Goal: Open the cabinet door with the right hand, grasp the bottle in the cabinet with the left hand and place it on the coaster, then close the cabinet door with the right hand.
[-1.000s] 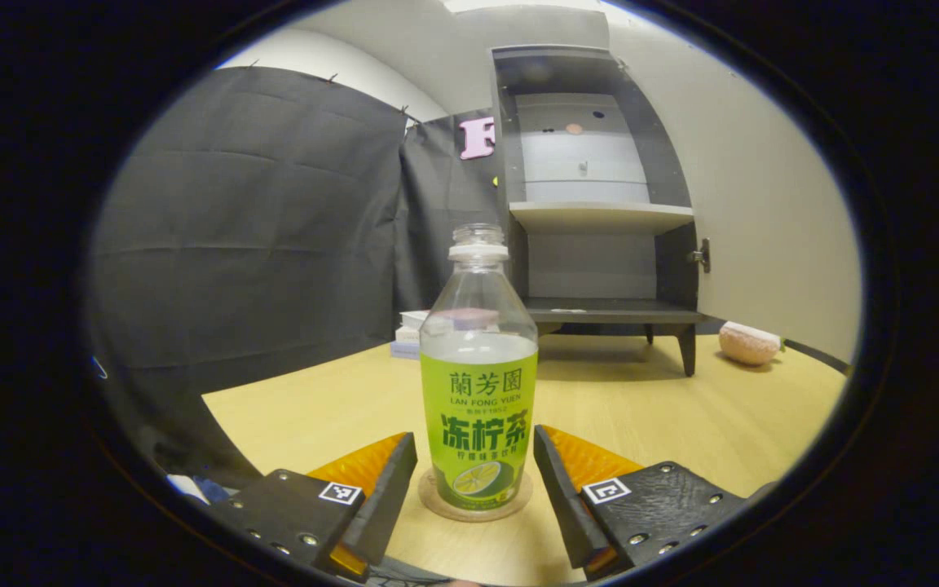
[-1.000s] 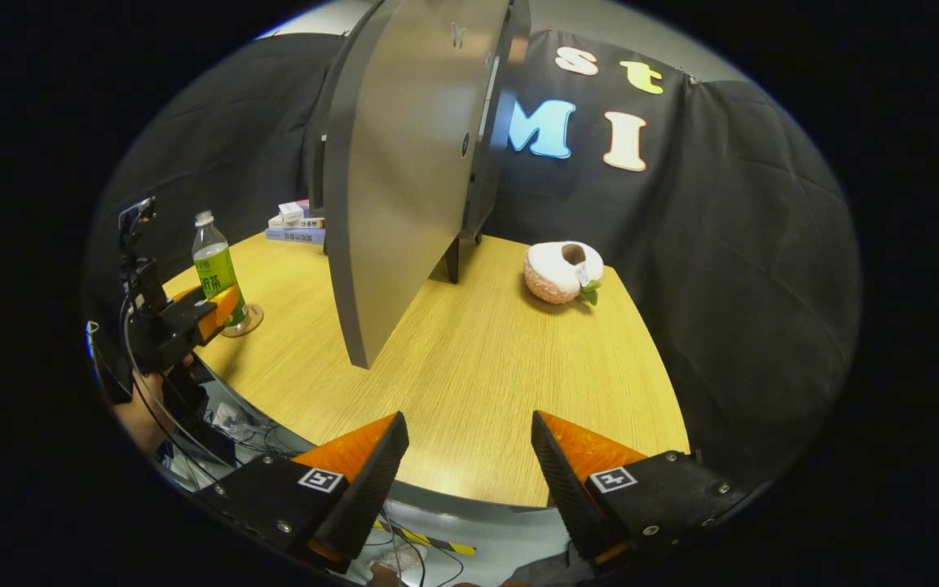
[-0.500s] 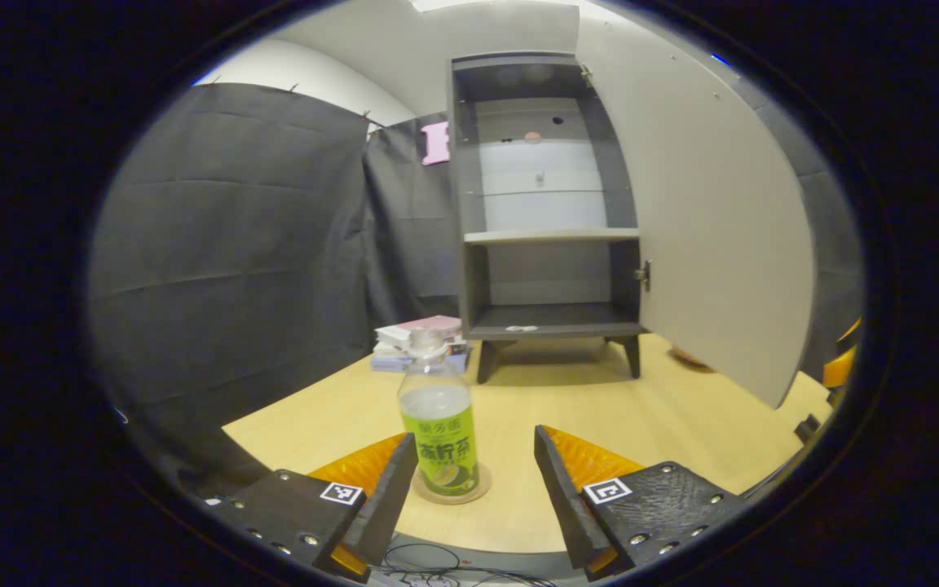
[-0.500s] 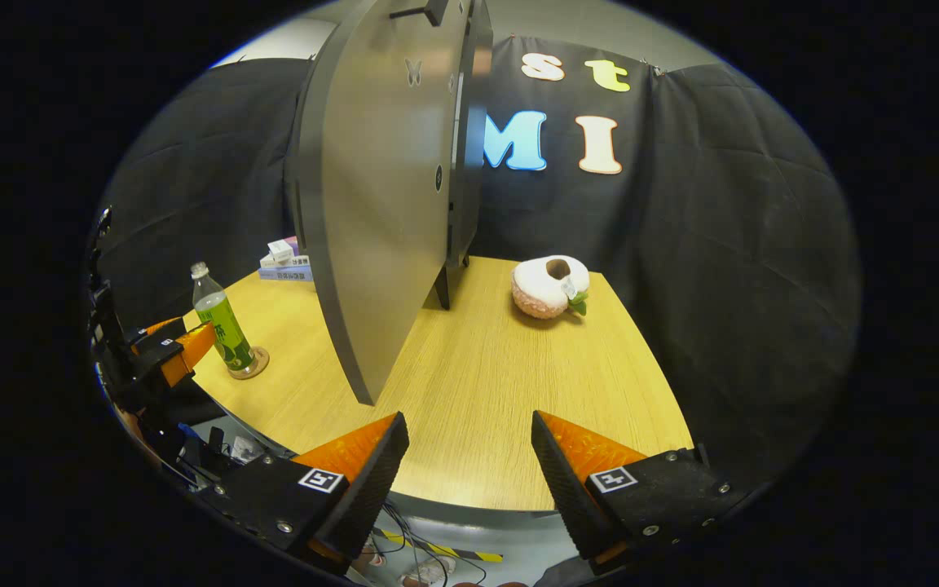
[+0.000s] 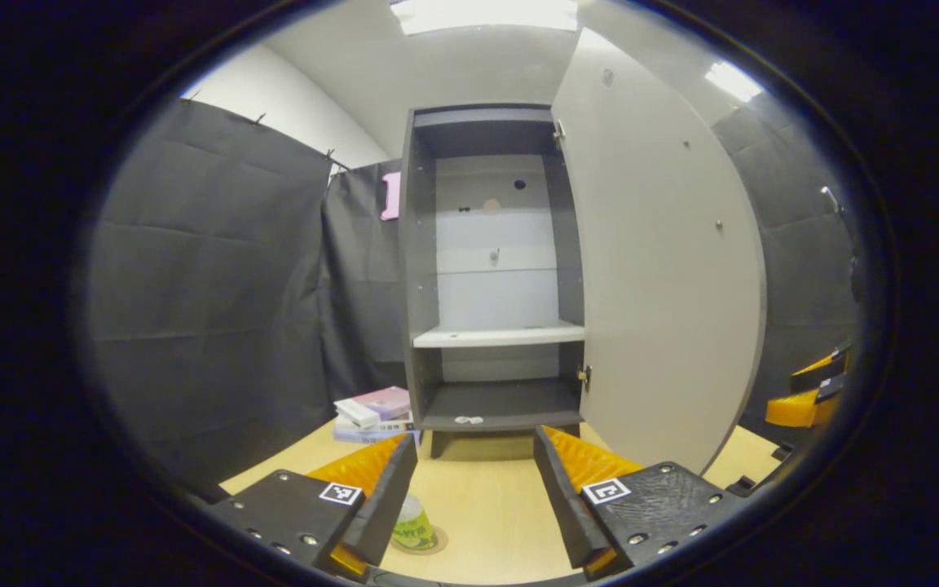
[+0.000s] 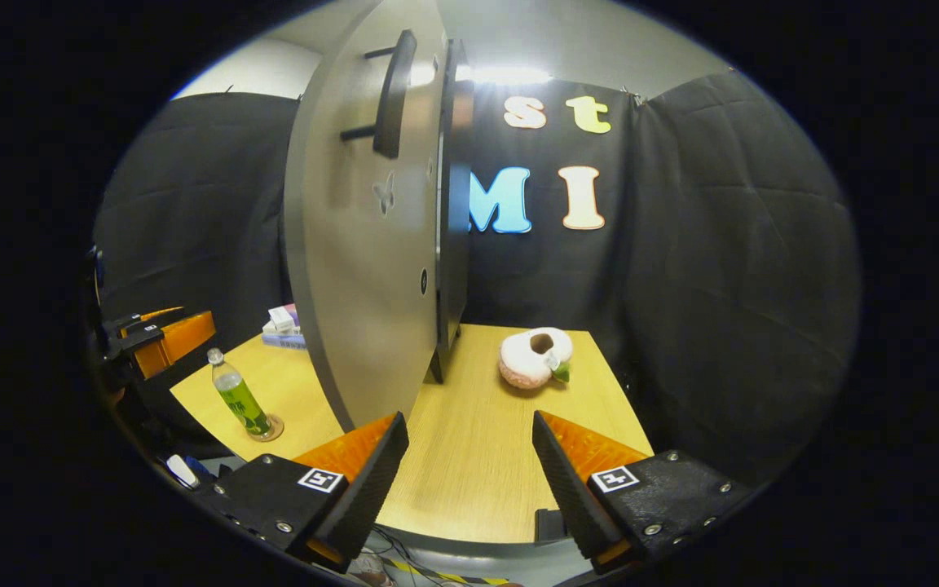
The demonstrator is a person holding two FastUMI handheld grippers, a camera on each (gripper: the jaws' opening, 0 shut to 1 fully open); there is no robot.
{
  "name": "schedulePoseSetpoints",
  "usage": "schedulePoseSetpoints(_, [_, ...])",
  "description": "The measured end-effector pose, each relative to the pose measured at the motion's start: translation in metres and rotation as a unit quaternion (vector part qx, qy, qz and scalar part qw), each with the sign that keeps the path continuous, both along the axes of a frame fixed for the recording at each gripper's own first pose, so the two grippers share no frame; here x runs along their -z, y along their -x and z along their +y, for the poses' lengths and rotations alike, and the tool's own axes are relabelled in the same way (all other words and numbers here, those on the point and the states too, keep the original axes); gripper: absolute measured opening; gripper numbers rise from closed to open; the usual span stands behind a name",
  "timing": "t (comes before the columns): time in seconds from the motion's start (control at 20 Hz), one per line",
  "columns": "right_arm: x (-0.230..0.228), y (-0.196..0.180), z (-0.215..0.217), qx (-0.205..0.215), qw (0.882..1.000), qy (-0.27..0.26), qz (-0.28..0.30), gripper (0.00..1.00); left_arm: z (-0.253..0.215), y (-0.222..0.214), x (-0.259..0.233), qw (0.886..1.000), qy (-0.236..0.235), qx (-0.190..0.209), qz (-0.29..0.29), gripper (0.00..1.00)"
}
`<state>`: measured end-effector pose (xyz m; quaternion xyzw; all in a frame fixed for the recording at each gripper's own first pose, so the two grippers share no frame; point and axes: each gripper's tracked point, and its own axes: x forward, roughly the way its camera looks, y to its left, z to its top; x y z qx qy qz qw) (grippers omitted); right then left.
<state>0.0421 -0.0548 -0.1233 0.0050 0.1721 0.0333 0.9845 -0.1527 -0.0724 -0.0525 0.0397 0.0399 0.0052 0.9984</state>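
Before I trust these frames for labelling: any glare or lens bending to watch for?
Left gripper view: ceiling lights blow out at the top, and the cabinet door bows from the fisheye. Right gripper view: a bright glare streak sits beside the door handle; the bottle stays sharp.

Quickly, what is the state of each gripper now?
Left gripper: open, holding nothing; the bottle stands on the coaster.
Right gripper: open, holding nothing.

The open cabinet door [image 6: 363,269] juts over the table [image 6: 478,456], walling the bottle [image 6: 240,401] side from open tabletop around the plush toy [image 6: 533,359].
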Motion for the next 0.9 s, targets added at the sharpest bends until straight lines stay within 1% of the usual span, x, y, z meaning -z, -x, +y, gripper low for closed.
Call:
schedulePoseSetpoints(0.05, [-0.021,-0.006,-0.002,0.0,1.0,-0.004,-0.018,0.95,-0.003,0.001,-0.018,1.0,-0.007,0.004,-0.004,0.85])
schedulePoseSetpoints(0.15, [-0.063,-0.018,-0.006,-0.001,0.998,-0.015,-0.062,0.95,-0.013,0.003,-0.052,1.0,-0.005,0.015,-0.012,0.85])
schedulePoseSetpoints(0.2, [-0.083,-0.024,-0.005,-0.006,0.996,-0.026,-0.085,0.95,-0.022,0.004,-0.065,1.0,0.004,0.027,-0.011,0.85])
schedulePoseSetpoints(0.25, [-0.101,-0.03,-0.006,-0.011,0.994,-0.037,-0.105,0.95,-0.028,0.005,-0.07,0.999,0.014,0.034,-0.002,0.82])
schedulePoseSetpoints(0.3, [-0.117,-0.035,-0.007,-0.015,0.991,-0.047,-0.121,0.96,-0.034,0.009,-0.079,0.999,0.032,0.04,-0.001,0.82])
schedulePoseSetpoints(0.35, [-0.129,-0.039,-0.007,-0.019,0.989,-0.057,-0.132,0.96,-0.036,0.011,-0.085,0.998,0.051,0.037,0.005,0.85])
schedulePoseSetpoints(0.4, [-0.138,-0.043,-0.009,-0.02,0.988,-0.066,-0.138,0.96,-0.035,0.012,-0.094,0.997,0.068,0.035,-0.002,0.85])
schedulePoseSetpoints(0.45, [-0.145,-0.047,-0.009,-0.023,0.986,-0.074,-0.146,0.95,-0.032,0.012,-0.103,0.996,0.077,0.03,-0.013,0.85])
schedulePoseSetpoints(0.5, [-0.15,-0.053,-0.011,-0.021,0.985,-0.08,-0.15,0.95,-0.027,0.014,-0.11,0.997,0.075,0.022,-0.02,0.85])
schedulePoseSetpoints(0.6, [-0.152,-0.061,-0.01,-0.021,0.985,-0.086,-0.148,0.95,-0.021,0.02,-0.112,0.998,0.057,0.018,-0.019,0.84])
schedulePoseSetpoints(0.65, [-0.152,-0.064,-0.008,-0.021,0.986,-0.086,-0.144,0.94,-0.021,0.019,-0.11,0.998,0.049,0.022,-0.012,0.82])
schedulePoseSetpoints(0.7, [-0.15,-0.067,-0.006,-0.021,0.987,-0.084,-0.139,0.95,-0.02,0.018,-0.108,0.999,0.04,0.023,-0.007,0.82])
schedulePoseSetpoints(0.75, [-0.149,-0.067,-0.002,-0.023,0.987,-0.082,-0.134,0.94,-0.018,0.017,-0.11,0.999,0.034,0.024,-0.008,0.84])
schedulePoseSetpoints(0.8, [-0.15,-0.068,0.004,-0.028,0.987,-0.079,-0.135,0.94,-0.017,0.011,-0.113,0.999,0.033,0.027,-0.015,0.82])
schedulePoseSetpoints(0.9, [-0.155,-0.065,0.006,-0.022,0.988,-0.06,-0.141,0.94,-0.017,0.002,-0.117,0.998,0.041,0.031,-0.021,0.82])
